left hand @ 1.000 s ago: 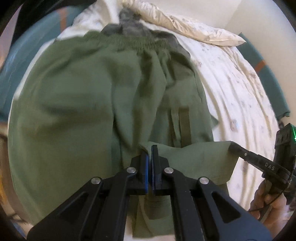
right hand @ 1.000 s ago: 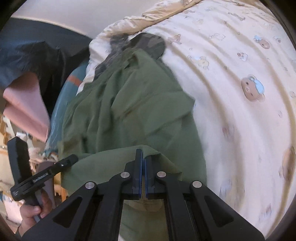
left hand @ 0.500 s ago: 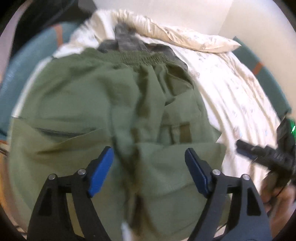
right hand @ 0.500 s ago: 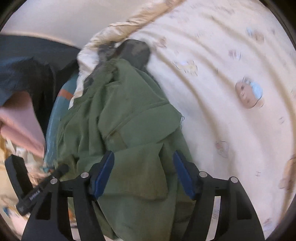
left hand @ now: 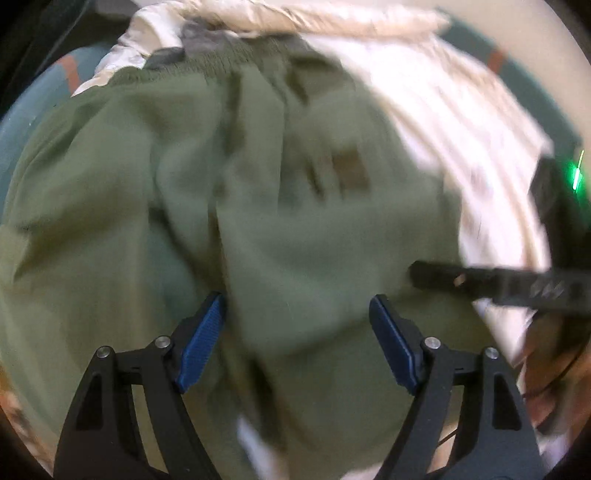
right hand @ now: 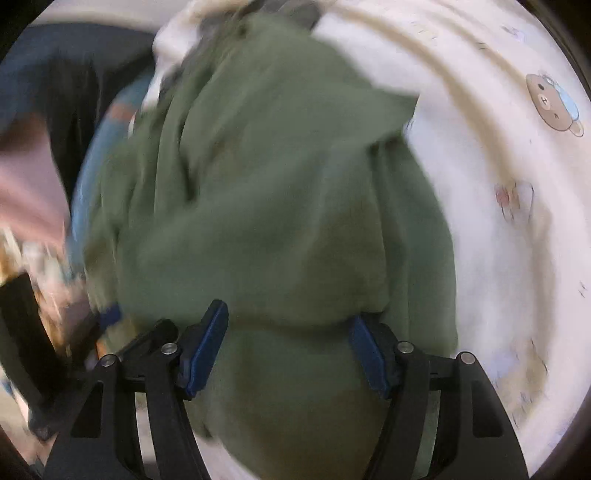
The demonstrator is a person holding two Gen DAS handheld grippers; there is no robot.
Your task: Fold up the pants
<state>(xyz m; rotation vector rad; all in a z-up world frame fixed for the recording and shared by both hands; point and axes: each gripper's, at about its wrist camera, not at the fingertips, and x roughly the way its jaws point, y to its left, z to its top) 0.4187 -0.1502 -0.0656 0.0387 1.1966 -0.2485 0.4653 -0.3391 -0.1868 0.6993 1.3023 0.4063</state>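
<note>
Lay on the bed [right hand: 517,229], olive-green pants [left hand: 258,206], bunched into a thick fold, long axis running away from both cameras toward the elastic waistband [left hand: 221,62] at the far end. Hovered over the near folded edge, left hand-held gripper [left hand: 297,343], jaws spread wide, nothing held, cloth just below. Likewise right hand-held gripper [right hand: 290,345]: jaws wide apart, nothing pinched, green fabric directly beneath and ahead. Neither clearly nearer; blurred throughout.

The pants [left hand: 280,206] lie on the bed sheet [right hand: 498,229] (waistband at the far end), pillow [left hand: 295,18] behind.
</note>
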